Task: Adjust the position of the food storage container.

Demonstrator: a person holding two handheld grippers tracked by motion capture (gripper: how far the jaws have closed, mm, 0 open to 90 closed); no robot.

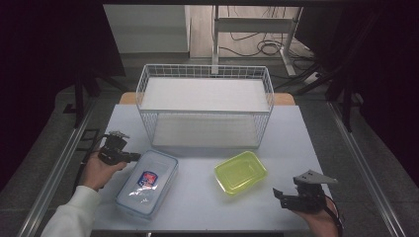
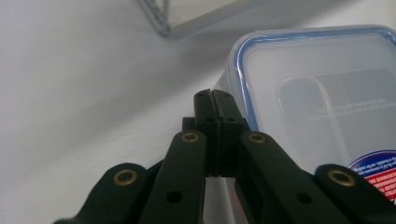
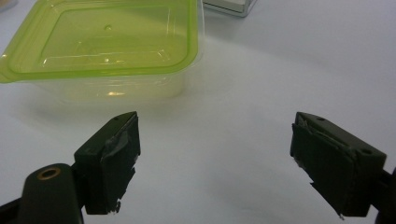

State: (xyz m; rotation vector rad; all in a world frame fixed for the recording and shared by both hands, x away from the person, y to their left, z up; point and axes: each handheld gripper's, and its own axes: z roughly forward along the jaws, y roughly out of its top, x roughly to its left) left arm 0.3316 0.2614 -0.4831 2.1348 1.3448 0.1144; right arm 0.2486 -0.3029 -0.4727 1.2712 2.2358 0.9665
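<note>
**Two lidded boxes on the table, one gripper closed, one wide open**

A white table [image 1: 207,197] carries a white wire basket [image 1: 205,106] at its far side, with two plastic boxes lying in front of it, nearer the person.

The clear box [image 1: 147,183] sits left of centre, turned at a slant. It is rectangular with rounded corners, its lid see-through and edged by a blue seal. A red and blue round label lies on the lid. In the left gripper view the lid's blue rim and a raised rectangular panel are plain, and the label shows at the lower right edge.

The green box [image 1: 240,172] sits right of centre, well apart from the clear box and just in front of the basket's near right corner. It is smaller, a translucent yellow-green, with a flat lid that overhangs paler walls. In the right gripper view its lid shows a stepped inner panel and a small dimple near the middle.

The left gripper [image 1: 129,157] is held low at the clear box's far left corner. Its jaws are pressed together with nothing between them, their tips just beside the box's wall; whether they touch it cannot be told.

The right gripper [image 1: 277,196] rests near the table's front right, its jaws spread wide and empty, pointing towards the green box and short of it.
</note>
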